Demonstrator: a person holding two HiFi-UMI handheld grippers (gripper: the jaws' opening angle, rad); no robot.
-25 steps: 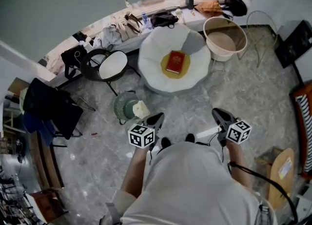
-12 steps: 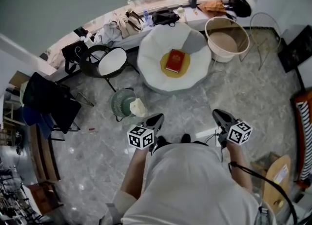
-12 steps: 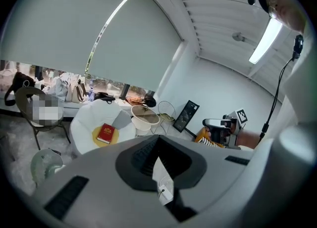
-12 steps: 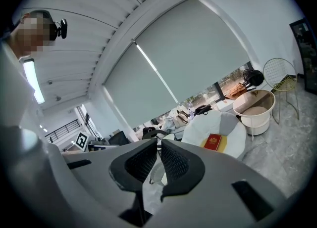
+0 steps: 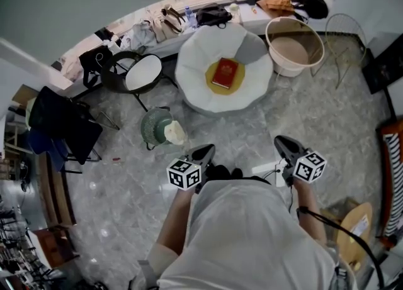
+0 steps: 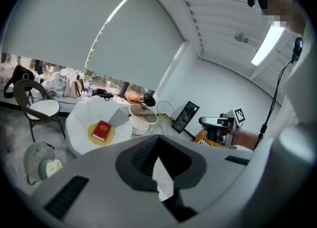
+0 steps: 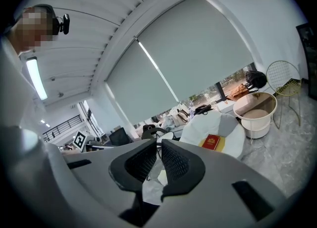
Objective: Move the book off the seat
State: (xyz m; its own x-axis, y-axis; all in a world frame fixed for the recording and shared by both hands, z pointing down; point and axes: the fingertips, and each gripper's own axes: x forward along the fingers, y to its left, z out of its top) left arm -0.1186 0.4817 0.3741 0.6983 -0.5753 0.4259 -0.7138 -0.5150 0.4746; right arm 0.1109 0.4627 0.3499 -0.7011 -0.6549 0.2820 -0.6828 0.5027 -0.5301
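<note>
Head view showed only a small change over the last second. The whole scene slid a little up and to the left in frame, the fan (image 5: 157, 128) on the floor (image 5: 126, 175) most plainly, while the person's shoes showed further forward under the body. The left claw (image 5: 204, 150) and right claw (image 5: 283, 141) kept about the same places in frame, low and in front of the person. The book (image 5: 225, 73) had not shifted on its seat (image 5: 195, 75) at all.

I judged from this that the person was only closing in and the real work had not begun. Both claws remained well apart from the book, with bare floor between.

Each gripper view showed its own claw clenched, tips together and grasping nothing. A pale patch showed in the slot below the tips, and I could not tell what it was.

The book lay flat, red cover up, on the yellow cushion (image 5: 238, 86) in the middle of the white petal-shaped seat. Its long axis ran nearly straight away from the person, with the far end leaning slightly to the right in the head view. A short edge therefore faced the claws. Which long side carried the spine I could not make out.
</note>
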